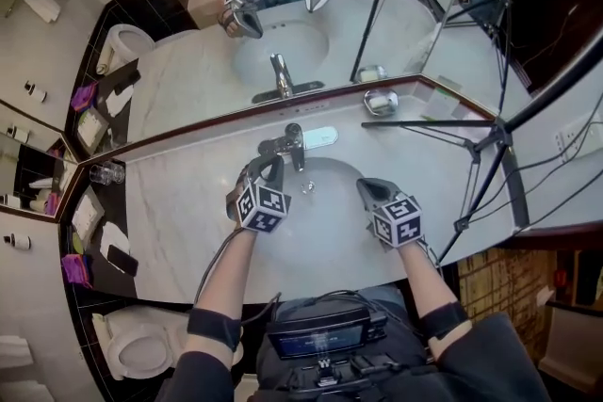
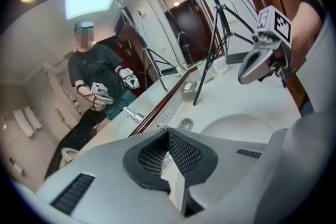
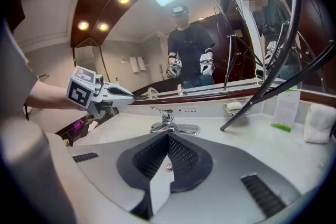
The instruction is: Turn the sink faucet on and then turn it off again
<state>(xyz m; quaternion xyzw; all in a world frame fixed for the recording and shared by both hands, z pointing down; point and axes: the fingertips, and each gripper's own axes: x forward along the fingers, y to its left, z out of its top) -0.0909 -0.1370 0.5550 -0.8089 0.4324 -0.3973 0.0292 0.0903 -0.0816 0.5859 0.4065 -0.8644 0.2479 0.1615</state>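
Both grippers are over the sink basin (image 1: 325,207), and the faucet (image 1: 294,146) stands at the basin's back rim, just under the mirror (image 1: 188,80). My left gripper (image 1: 271,167) has its jaws pressed together with nothing between them. It points toward the left side of the faucet and is near it, but in the right gripper view there is a gap between them. My right gripper (image 1: 369,190) is also closed and empty. It is over the right part of the basin, well apart from the faucet.

To the left, the marble countertop (image 1: 179,212) is bare and gives free room up to its edge, where a drinking glass (image 1: 106,172) stands in the corner. To the right the room is less: a black tripod leg (image 1: 443,123) lies across the counter, and another one slants down past the counter edge. Behind, the mirror closes the space.

The basin holds only its drain (image 1: 308,188). A soap dish (image 1: 381,101) sits at the back of the counter, right of the faucet, with a pale soap in it.
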